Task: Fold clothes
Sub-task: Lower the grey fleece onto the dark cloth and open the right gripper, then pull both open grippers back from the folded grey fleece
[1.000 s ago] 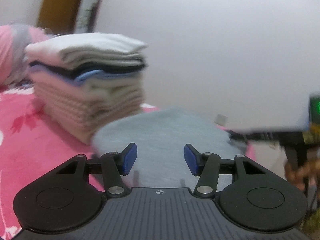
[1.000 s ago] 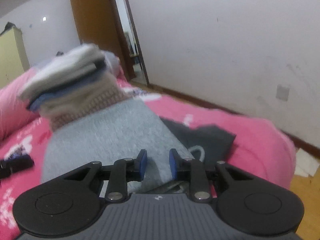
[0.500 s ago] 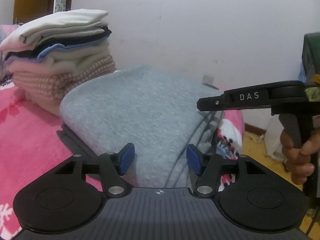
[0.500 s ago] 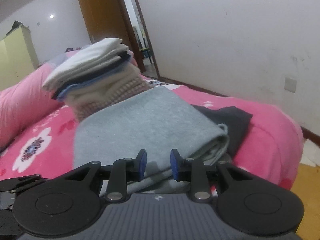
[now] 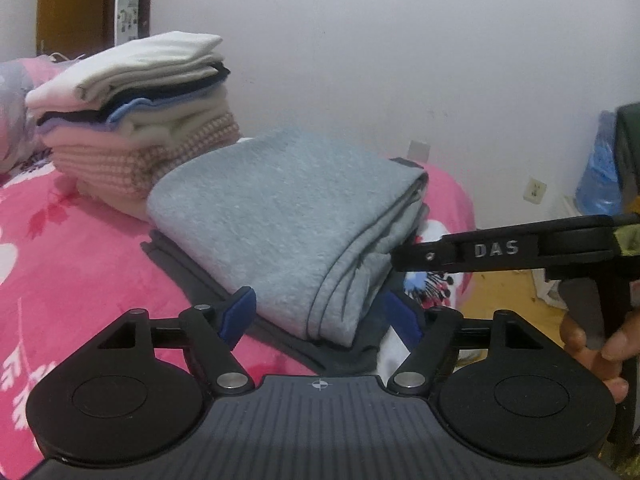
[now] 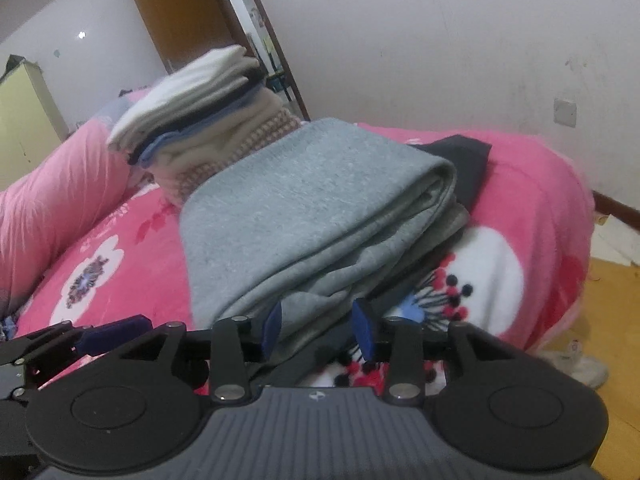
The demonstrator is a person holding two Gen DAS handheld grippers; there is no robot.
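A folded grey sweater lies on a dark garment on the pink bed; it also shows in the right wrist view. My left gripper is open, its blue pads either side of the sweater's near corner, low at the bed. My right gripper is open, its pads around the sweater's lower folded edge. It shows from the side in the left wrist view, at the sweater's right edge. A tall stack of folded clothes stands behind the sweater, touching it.
The bed has a pink flowered blanket; its edge drops to a wooden floor on the right. A pink pillow lies at the left. A white wall and a brown door are behind.
Both grippers have come down and closer to the grey sweater's near edge. Both have opened wider, the right one most.
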